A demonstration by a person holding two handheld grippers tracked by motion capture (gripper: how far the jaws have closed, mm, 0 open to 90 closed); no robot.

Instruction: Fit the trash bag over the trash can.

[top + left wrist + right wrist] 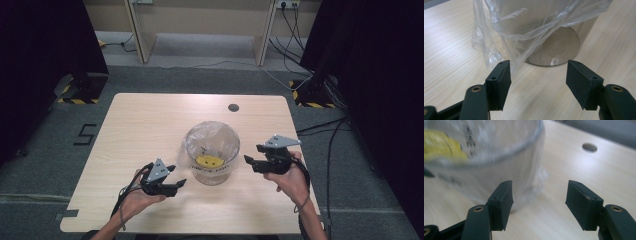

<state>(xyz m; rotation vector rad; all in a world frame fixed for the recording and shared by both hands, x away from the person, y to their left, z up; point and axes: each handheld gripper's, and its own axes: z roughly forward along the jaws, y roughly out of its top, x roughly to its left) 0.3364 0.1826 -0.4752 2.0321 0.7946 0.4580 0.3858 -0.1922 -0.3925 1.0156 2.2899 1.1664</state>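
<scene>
**Bin and liner released, both grippers standing open**

High view: a small round bin (pixel 212 152) lined with a clear plastic bag (pixel 210 134) is seen near the middle of the table (pixel 150 120), with something yellow (pixel 209 160) lying inside. The left gripper (pixel 176 186) is held just near-left of the bin, the right gripper (pixel 250 162) just to its right. Both sets of jaws are spread wide and nothing is held between them. In the left gripper view the bag's loose skirt (pixel 486 47) is draped down the bin wall (pixel 564 42) onto the tabletop, just beyond the left pad.

The step in hand is judged to be the fitting or tidying of the liner. If the bag is to be taken again, a hanging fold should be pinched rather than the bin wall, the film being thin and slippery. The pull should be kept gentle and even on both sides, so that the light bin is not tipped or dragged.

The tabletop is pale wood laminate, with a round cable hole (pixel 233 107) near its far edge. Grey carpet lies around it. Dark curtains hang at left and right, cables (pixel 300 75) run over the floor at the far right, and hazard-striped bases (pixel 75 95) stand beside the table's far corners.
</scene>
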